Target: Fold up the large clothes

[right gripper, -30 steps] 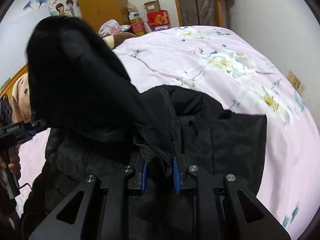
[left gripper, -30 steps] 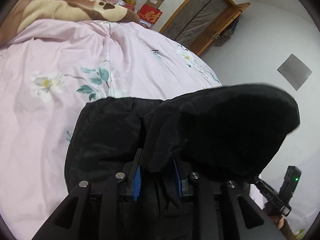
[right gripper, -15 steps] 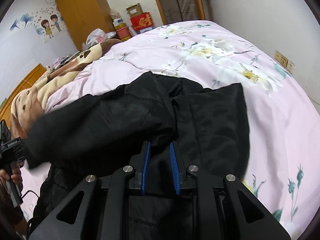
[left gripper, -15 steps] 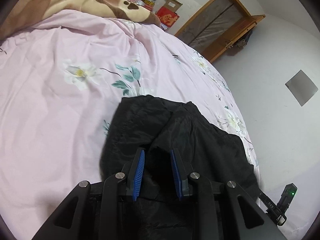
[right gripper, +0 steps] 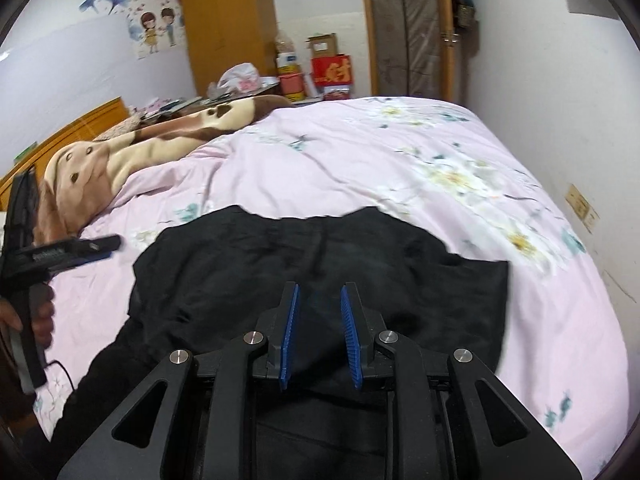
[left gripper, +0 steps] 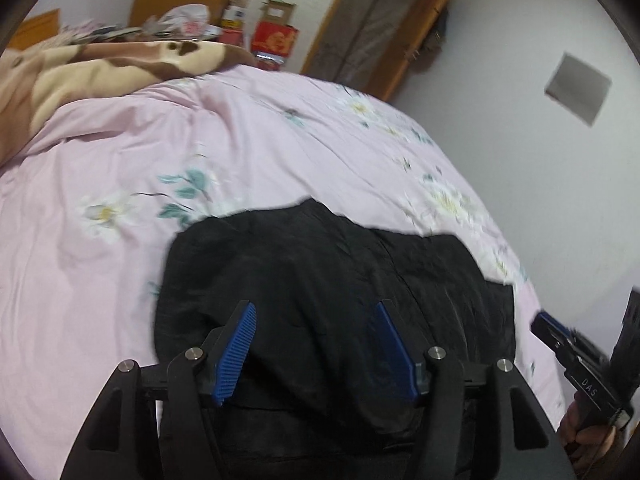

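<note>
On the near part of the bed (left gripper: 120,280), as the left wrist camera sees it, a black jacket (left gripper: 328,272) lies spread over the pink flowered quilt, its far edge reaching toward the middle of the bed. The left gripper (left gripper: 316,312) hangs above the jacket with its blue pads (left gripper: 236,348) well apart; its jaws have just been opening, and no cloth is pinched between them. A brown and cream blanket (left gripper: 100,72) is bunched at the far left corner of the bed. At the right edge of this view, off the bed's right side, the right gripper (left gripper: 548,328) shows as a black handle held in a hand (left gripper: 588,436).

Over the same near edge, the right wrist view shows the jacket (right gripper: 280,264) lying flat and dark across the quilt (right gripper: 400,152), closer to the bed's near edge than its far one. The right gripper (right gripper: 318,296) hovers over it with a narrow gap between the pads; its jaws have just been opening a little, and nothing is caught in them. At the left edge, the left gripper (right gripper: 108,246) points across the quilt just beside the jacket's left side, gripped by a hand (right gripper: 40,316). The blanket (right gripper: 132,152) lies along the bed's far left side.
</note>
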Demonstrator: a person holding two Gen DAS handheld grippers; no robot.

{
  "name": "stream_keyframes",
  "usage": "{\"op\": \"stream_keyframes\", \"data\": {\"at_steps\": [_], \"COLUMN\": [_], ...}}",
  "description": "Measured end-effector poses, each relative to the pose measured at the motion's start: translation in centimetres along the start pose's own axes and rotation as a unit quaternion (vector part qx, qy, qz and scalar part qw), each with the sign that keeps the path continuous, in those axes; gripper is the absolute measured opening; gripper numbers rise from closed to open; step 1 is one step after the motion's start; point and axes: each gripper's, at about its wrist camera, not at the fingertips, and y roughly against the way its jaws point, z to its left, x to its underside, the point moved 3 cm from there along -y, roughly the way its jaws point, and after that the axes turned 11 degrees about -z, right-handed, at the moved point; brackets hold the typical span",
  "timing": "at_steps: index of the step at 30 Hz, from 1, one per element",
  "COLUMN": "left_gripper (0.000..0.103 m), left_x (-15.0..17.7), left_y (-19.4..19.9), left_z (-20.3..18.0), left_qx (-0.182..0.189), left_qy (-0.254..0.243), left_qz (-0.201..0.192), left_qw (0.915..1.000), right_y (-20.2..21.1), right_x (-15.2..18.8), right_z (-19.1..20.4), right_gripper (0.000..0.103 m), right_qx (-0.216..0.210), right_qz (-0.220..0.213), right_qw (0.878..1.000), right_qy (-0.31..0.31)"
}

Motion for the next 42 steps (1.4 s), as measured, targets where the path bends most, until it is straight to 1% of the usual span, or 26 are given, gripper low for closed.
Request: {"op": "stream_keyframes", "data": {"at_steps": [4, 6, 9, 11, 13, 14, 17, 22, 24, 26, 28, 30, 32, 35, 36, 39, 42], "left_gripper": [0.062, 0.062, 0.062, 0.062, 0.064, 0.064, 0.065, 0.066, 0.066, 0.066, 0.069, 0.069, 0.070, 0.072, 0.073, 0.073, 0.074], "left_x": [2.0, 3.2, 4.6, 5.2, 6.1, 6.7, 7.8, 9.0, 8.9, 8.5, 8.1, 8.1, 8.6, 9.6, 9.8, 10.0, 10.2], "left_y": [-1.7, -3.0, -4.7, -5.3, -6.2, -6.7, -7.6, -8.8, -8.9, -8.4, -7.7, -7.1, -6.9, -7.3, -7.4, -7.9, -8.3], "left_z": [-2.0, -2.6, -2.6, -2.5, -2.5, -2.4, -2.4, -1.9, -1.9, -2.0, -2.0, -2.1, -2.0, -1.5, -1.4, -1.2, -1.3], "left_qx": [-0.010, -0.027, -0.054, -0.068, -0.071, -0.081, -0.092, -0.092, -0.097, -0.101, -0.104, -0.110, -0.111, -0.113, -0.114, -0.117, -0.123], "left_qy": [-0.038, -0.058, -0.090, -0.105, -0.119, -0.132, -0.143, -0.130, -0.128, -0.114, -0.098, -0.110, -0.111, -0.107, -0.106, -0.105, -0.109], "left_qz": [0.002, 0.009, 0.015, 0.015, 0.019, 0.023, 0.016, 0.021, 0.024, 0.031, 0.030, 0.026, 0.026, 0.024, 0.021, 0.021, 0.019], "left_qw": [0.9992, 0.9979, 0.9943, 0.9920, 0.9901, 0.9876, 0.9854, 0.9870, 0.9867, 0.9879, 0.9893, 0.9875, 0.9873, 0.9875, 0.9877, 0.9874, 0.9862], "right_y": [-3.0, -4.2, -5.9, -6.6, -7.6, -7.9, -9.0, -10.0, -10.1, -9.6, -8.5, -7.2, -6.4, -7.4, -7.6, -8.2, -8.9], "right_x": [1.8, 2.8, 4.4, 5.4, 6.6, 7.0, 8.4, 9.5, 9.6, 9.4, 8.7, 8.4, 8.7, 10.2, 10.4, 10.6, 11.1], "right_z": [1.4, 1.6, 1.2, 0.5, -0.3, -0.6, -0.8, -0.7, -0.5, -0.5, -0.2, 0.1, 0.1, 0.3, 0.3, -0.4, -0.4], "right_gripper": [0.032, 0.041, 0.043, 0.045, 0.046, 0.046, 0.046, 0.046, 0.046, 0.046, 0.046, 0.047, 0.054, 0.055, 0.055, 0.055, 0.055], "right_qx": [-0.007, 0.003, 0.021, 0.031, 0.033, 0.034, 0.039, 0.054, 0.059, 0.063, 0.072, 0.080, 0.097, 0.108, 0.109, 0.103, 0.111], "right_qz": [0.025, 0.039, 0.059, 0.074, 0.088, 0.093, 0.104, 0.111, 0.113, 0.116, 0.106, 0.085, 0.076, 0.096, 0.098, 0.106, 0.103], "right_qw": [1.000, 0.999, 0.998, 0.996, 0.995, 0.995, 0.993, 0.992, 0.991, 0.990, 0.991, 0.993, 0.992, 0.987, 0.987, 0.988, 0.986], "right_qy": [0.001, 0.007, 0.025, 0.025, 0.021, 0.022, 0.026, 0.039, 0.051, 0.041, 0.032, 0.032, 0.040, 0.067, 0.069, 0.046, 0.065]}}
